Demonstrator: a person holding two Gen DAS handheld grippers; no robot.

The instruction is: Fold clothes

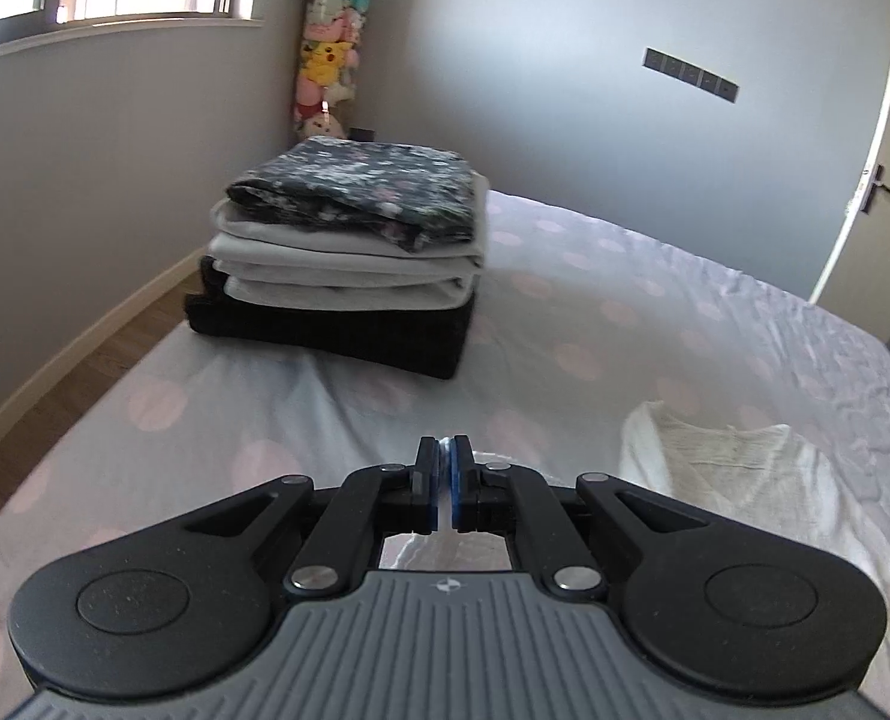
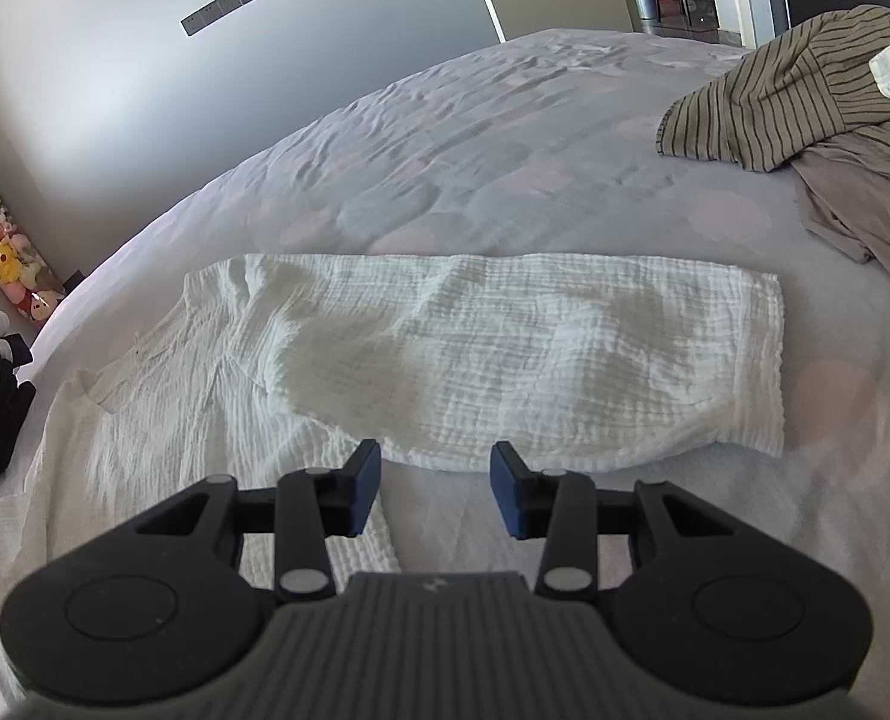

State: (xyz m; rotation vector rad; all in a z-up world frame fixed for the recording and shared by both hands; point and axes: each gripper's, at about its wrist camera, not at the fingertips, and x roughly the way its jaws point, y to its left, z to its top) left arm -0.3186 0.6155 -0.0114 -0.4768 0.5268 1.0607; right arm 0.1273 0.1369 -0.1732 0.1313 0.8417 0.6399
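A white crinkled cotton garment (image 2: 421,354) lies spread across the grey bedsheet with pale pink dots (image 2: 505,180), partly folded into a long band. The left gripper (image 1: 444,468) is clamped together on a thin fold of white fabric that shows between its blue pads; it appears to be an edge of that same garment, whose body lies to the right of the gripper in the left wrist view. The right gripper (image 2: 435,480) hovers over the near edge of the garment with its jaws apart and nothing between them. To the left of the garment stands a stack of folded clothes (image 1: 349,258). To its far right lies a striped beige shirt (image 2: 775,96), crumpled.
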